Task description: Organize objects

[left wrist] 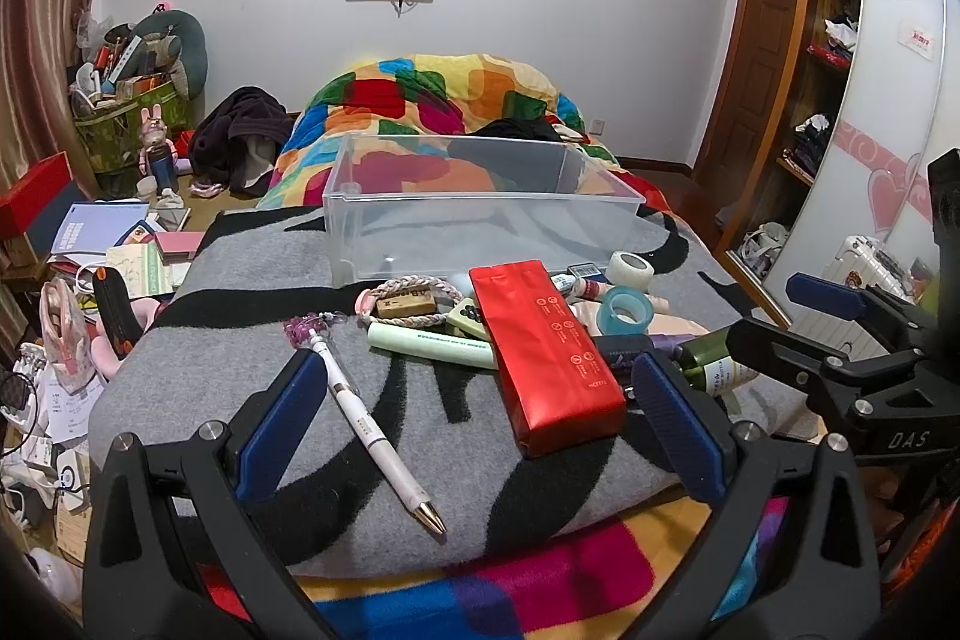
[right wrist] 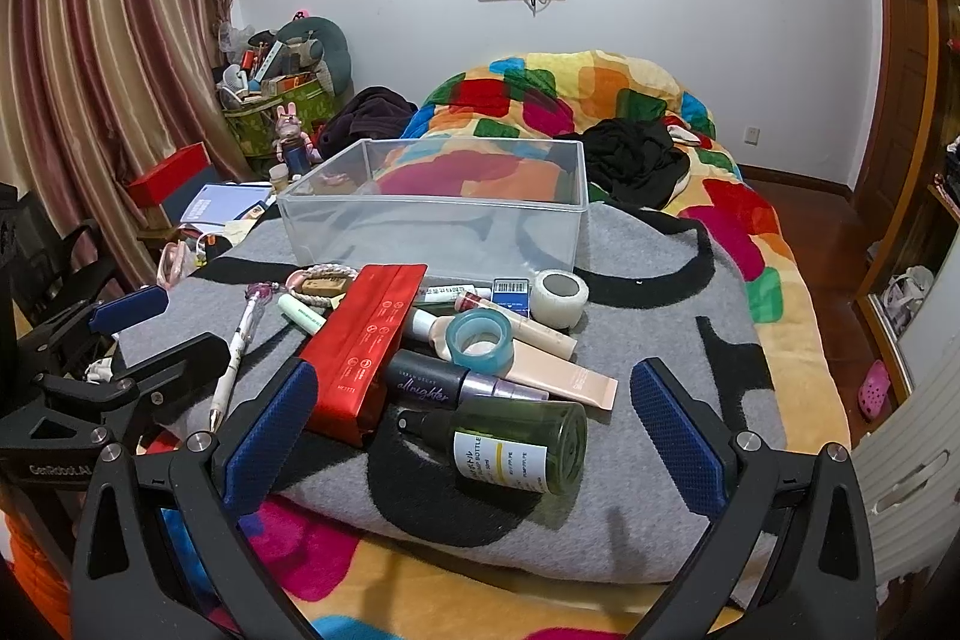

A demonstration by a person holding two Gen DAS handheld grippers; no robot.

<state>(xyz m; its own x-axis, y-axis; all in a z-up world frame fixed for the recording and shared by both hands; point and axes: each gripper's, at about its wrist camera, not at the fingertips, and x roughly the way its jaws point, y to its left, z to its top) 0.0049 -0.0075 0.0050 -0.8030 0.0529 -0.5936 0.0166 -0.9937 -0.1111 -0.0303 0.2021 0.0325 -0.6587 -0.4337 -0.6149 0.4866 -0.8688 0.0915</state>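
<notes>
A clear plastic bin point(left wrist: 480, 214) point(right wrist: 444, 220) stands empty on a grey and black blanket. In front of it lies a pile: a red packet point(left wrist: 543, 352) point(right wrist: 366, 340), a white pen point(left wrist: 372, 418) point(right wrist: 237, 346), a pale green tube point(left wrist: 429, 340), a blue tape ring point(left wrist: 624, 310) point(right wrist: 480, 337), a white tape roll point(right wrist: 559, 298), a green spray bottle point(right wrist: 516, 445) and a dark "allnighter" bottle point(right wrist: 432, 382). My left gripper point(left wrist: 474, 424) is open, straddling the pen and the packet's near end. My right gripper point(right wrist: 474, 430) is open around the green bottle.
The blanket point(right wrist: 660, 490) lies on a bed with a bright patchwork duvet point(left wrist: 432, 100). Dark clothes point(right wrist: 630, 160) lie behind the bin. Books, boxes and clutter point(left wrist: 108, 256) crowd the floor at left. A wardrobe point(left wrist: 828, 70) stands at right.
</notes>
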